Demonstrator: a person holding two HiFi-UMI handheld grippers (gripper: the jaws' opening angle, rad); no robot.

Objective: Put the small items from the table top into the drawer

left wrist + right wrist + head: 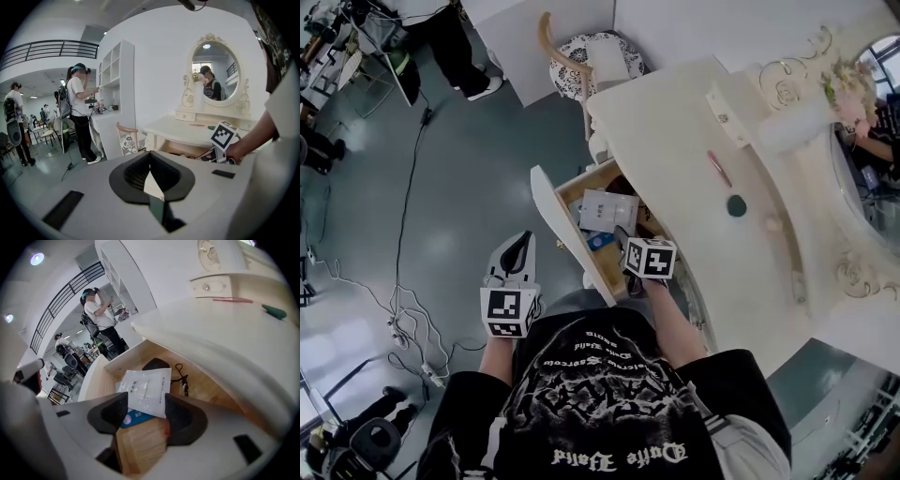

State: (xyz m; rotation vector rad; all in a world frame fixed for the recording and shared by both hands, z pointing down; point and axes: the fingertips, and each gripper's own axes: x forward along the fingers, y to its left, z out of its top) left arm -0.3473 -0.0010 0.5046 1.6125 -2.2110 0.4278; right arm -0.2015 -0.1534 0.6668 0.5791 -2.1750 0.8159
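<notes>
The dressing table's wooden drawer [572, 246] stands pulled out. In it lie a white packet [146, 384] over a blue-labelled item [135, 418], a black pouch [155, 364] and a black clip [182, 376]. My right gripper [145, 401] hangs open just above the packet, its pads clear of it; the head view shows this gripper [639, 251] over the drawer's near end. On the table top remain a pink pen [719, 169], a green item [737, 204] and a small pale item [773, 224]. My left gripper [520, 242] is shut and empty, off the drawer's left, above the floor.
The white table [675, 141] carries a flat box [727, 114], a white roll [797, 127] and an oval mirror [215, 75]. A chair [581, 56] stands at its far end. People stand near shelves [115, 79] across the room. Cables trail on the floor [403, 244].
</notes>
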